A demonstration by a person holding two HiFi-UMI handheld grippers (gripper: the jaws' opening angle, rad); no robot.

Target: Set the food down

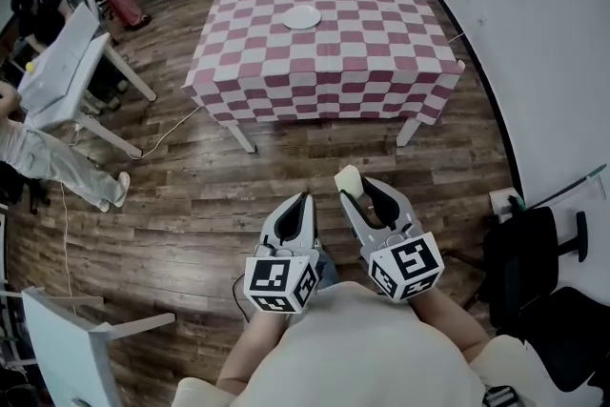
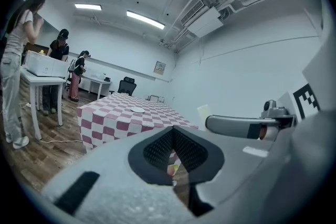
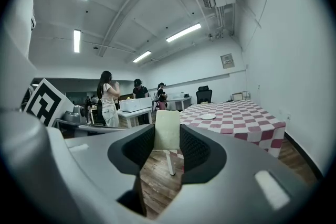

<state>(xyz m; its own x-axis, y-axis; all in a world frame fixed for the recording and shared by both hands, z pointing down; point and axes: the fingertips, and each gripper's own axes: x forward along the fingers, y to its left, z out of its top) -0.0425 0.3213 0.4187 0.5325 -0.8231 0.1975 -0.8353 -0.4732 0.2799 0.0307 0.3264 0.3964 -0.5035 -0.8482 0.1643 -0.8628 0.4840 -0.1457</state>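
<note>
A pale cream slab of food (image 1: 349, 179) on a thin white stick is clamped between the jaws of my right gripper (image 1: 360, 191). In the right gripper view the food (image 3: 167, 130) stands upright between the black pads, with the right gripper (image 3: 167, 140) shut on it. My left gripper (image 1: 302, 202) is beside it, shut and with nothing in it; in its own view the left gripper (image 2: 173, 152) shows its pads together. Both hang over the wood floor, well short of the red-and-white checked table (image 1: 381, 62). A white plate (image 1: 302, 16) lies on that table, seen small as the plate (image 2: 137, 109) and the plate (image 3: 208, 116).
White desks (image 1: 62, 71) with people stand at the left, and a cable (image 1: 172, 131) runs across the floor. A black chair (image 1: 534, 253) is at the right by the white wall (image 1: 553, 33). Another white table corner (image 1: 57, 348) is at the lower left.
</note>
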